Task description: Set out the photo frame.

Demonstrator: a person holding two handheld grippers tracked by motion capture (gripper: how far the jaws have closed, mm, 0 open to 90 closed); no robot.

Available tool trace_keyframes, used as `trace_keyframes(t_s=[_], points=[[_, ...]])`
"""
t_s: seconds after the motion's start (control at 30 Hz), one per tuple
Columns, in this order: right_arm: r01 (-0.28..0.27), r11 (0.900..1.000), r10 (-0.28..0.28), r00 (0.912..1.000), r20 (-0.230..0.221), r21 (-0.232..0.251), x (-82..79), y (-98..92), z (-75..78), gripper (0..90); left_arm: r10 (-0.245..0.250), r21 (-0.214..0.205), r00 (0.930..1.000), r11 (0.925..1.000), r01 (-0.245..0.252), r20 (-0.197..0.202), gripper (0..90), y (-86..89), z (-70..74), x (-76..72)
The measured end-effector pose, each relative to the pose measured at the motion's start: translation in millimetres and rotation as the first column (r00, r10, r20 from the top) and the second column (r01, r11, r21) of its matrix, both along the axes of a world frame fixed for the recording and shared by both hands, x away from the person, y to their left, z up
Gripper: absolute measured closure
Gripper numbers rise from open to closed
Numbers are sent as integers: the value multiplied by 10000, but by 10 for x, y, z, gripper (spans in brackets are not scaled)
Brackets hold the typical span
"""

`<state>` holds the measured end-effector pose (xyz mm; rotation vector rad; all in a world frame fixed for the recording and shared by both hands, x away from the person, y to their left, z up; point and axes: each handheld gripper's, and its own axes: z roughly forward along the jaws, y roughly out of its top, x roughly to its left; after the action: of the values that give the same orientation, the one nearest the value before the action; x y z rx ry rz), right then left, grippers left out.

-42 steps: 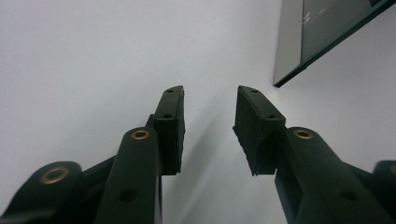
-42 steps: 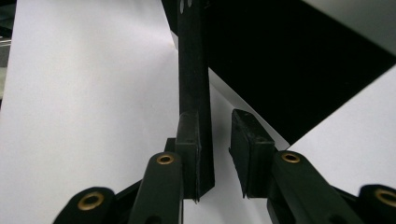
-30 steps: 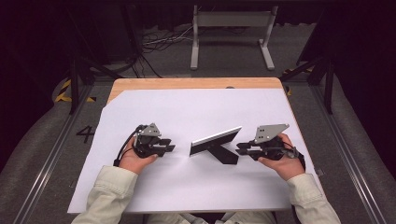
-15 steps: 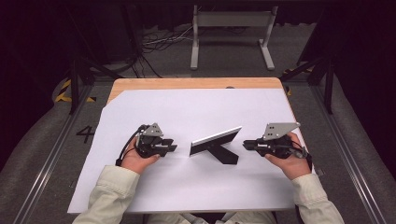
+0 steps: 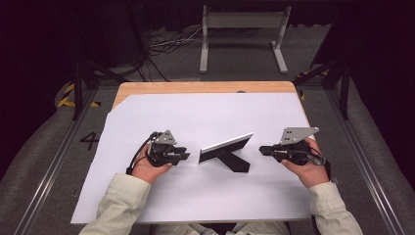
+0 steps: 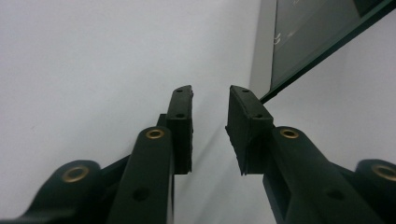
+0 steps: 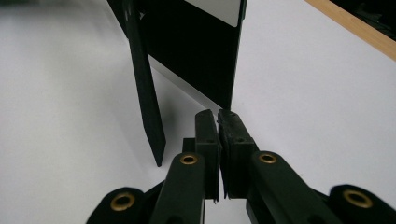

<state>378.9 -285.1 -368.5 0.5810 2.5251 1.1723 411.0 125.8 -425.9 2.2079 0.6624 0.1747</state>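
A black picture frame (image 5: 226, 147) stands upright on its rear leg (image 5: 237, 163) at the middle of the white sheet (image 5: 205, 112). My left gripper (image 5: 186, 155) lies level just left of the frame, apart from it. Its jaws (image 6: 210, 95) have just been closing and keep a gap with nothing between them; the frame's glass face (image 6: 317, 32) is ahead to the right. My right gripper (image 5: 262, 149) points at the frame's right end from a short way off. Its jaws (image 7: 217, 114) have just closed, pad against pad, on nothing, facing the frame's back (image 7: 196, 51) and leg (image 7: 144, 93).
The white sheet covers most of a wooden table, whose bare edge (image 5: 195, 87) shows at the back. A metal stand (image 5: 242, 22) and cables sit on the floor beyond. Rails run along both sides of the table.
The right gripper has edged a little to the right, away from the frame's end, and its jaws have come together. The frame has stayed where it was.
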Motion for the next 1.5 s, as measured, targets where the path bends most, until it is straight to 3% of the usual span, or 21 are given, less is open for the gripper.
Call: trace_keyframes(t_s=[0.17, 0.73, 1.5], points=[[48, 10000, -48, 10000, 0, -29, -7, -22, 5, 869, 30, 106, 10000, 9999, -30, -9, 791, -72, -18, -2], [255, 9997, -255, 9997, -7, -30, -33, -121, 20, 869, -158, 543, 9998, 9984, 151, 132, 880, -296, -147, 6], [318, 9994, -320, 9994, 133, 147, -69, -184, 93, 863, -1031, 673, 9933, 9920, 1064, -515, 899, -388, -186, -33]])
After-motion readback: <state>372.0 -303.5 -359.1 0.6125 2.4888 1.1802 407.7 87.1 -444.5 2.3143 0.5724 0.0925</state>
